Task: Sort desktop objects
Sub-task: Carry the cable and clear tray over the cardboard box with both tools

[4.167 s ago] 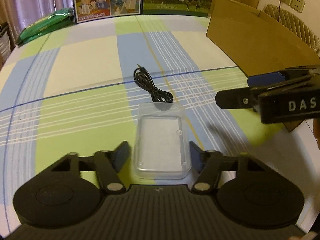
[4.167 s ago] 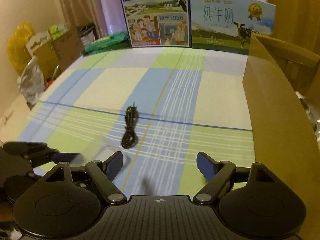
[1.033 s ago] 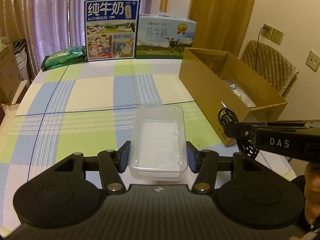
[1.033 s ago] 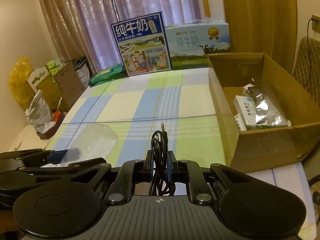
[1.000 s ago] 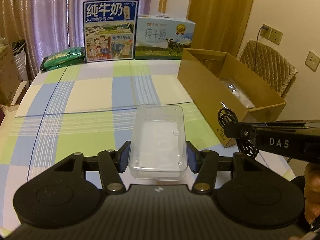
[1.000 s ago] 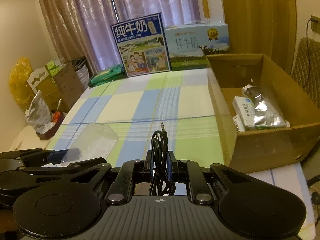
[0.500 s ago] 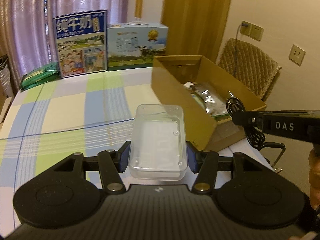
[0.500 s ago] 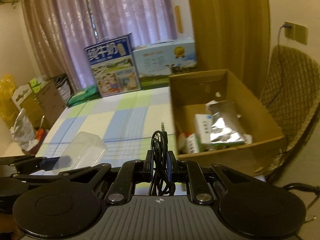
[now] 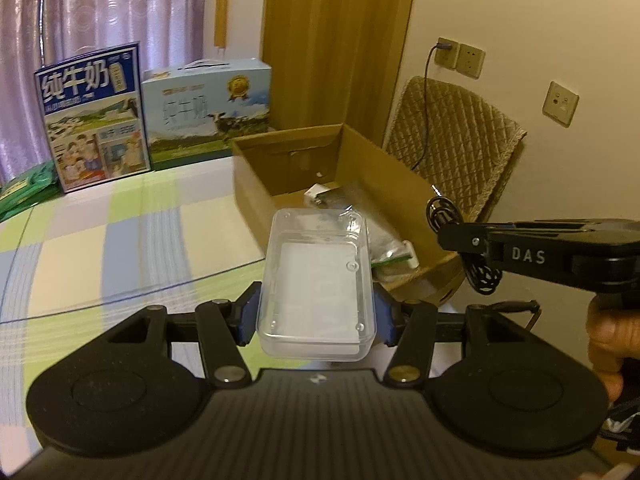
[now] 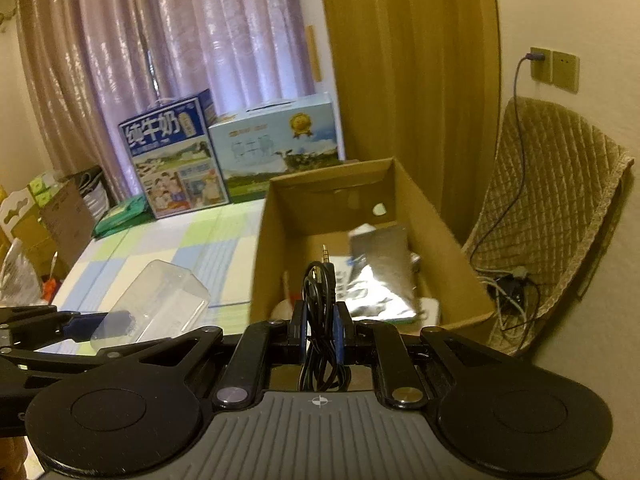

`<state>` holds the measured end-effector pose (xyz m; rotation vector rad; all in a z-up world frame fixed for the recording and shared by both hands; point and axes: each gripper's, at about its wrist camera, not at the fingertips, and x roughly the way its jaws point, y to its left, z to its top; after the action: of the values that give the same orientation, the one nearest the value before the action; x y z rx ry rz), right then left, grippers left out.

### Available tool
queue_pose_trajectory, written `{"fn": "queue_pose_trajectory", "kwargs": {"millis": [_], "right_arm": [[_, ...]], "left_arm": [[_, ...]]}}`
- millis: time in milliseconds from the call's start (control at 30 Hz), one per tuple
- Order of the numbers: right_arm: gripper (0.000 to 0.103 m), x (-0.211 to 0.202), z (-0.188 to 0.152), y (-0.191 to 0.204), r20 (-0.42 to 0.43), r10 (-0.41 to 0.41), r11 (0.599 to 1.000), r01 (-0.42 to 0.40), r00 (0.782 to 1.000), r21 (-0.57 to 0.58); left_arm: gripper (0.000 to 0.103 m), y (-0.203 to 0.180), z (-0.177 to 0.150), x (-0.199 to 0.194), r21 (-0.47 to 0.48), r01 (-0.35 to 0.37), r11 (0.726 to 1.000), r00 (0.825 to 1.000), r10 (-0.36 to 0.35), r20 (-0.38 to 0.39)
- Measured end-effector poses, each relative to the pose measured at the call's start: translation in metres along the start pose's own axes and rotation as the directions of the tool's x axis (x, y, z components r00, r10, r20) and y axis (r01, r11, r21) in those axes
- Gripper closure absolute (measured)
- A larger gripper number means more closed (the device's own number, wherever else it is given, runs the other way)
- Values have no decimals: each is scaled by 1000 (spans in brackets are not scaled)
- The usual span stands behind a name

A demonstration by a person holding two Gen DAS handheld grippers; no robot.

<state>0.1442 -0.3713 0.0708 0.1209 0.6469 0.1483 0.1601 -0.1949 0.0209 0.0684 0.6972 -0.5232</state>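
Note:
A clear plastic box [image 9: 316,280] is clamped between the blue pads of my left gripper [image 9: 316,314], held in the air in front of the open cardboard box [image 9: 256,184]. My right gripper [image 10: 320,330] is shut on a coiled black audio cable [image 10: 320,280], whose jack plug points up over the cardboard box [image 10: 444,256]. In the left wrist view the right gripper [image 9: 448,232] reaches in from the right with the cable [image 9: 480,274] hanging below it. The right wrist view shows the clear box [image 10: 156,306] at lower left. A silver foil pouch [image 10: 380,276] and small packets lie inside the cardboard box.
Two milk cartons [image 9: 94,116] [image 9: 208,114] stand at the table's far edge, with a green packet [image 9: 24,192] to their left. A quilted chair [image 10: 552,208] with trailing wires stands right of the cardboard box. The checked tablecloth [image 9: 120,240] covers the table. A hand [image 9: 608,340] grips the right tool.
Both grippers have swung right and forward with their loads, so the cardboard box now lies straight ahead and closer. The grips on the clear box and the cable are unchanged.

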Motion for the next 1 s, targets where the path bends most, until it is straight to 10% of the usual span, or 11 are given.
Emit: {"fn": "queue_pose_trajectory", "kwargs": {"millis": [1000], "right_arm": [[93, 64, 52, -68, -19, -29, 1000, 29, 999, -6]], "left_arm": [[50, -21, 55, 98, -33, 53, 998, 999, -53, 4]]}}
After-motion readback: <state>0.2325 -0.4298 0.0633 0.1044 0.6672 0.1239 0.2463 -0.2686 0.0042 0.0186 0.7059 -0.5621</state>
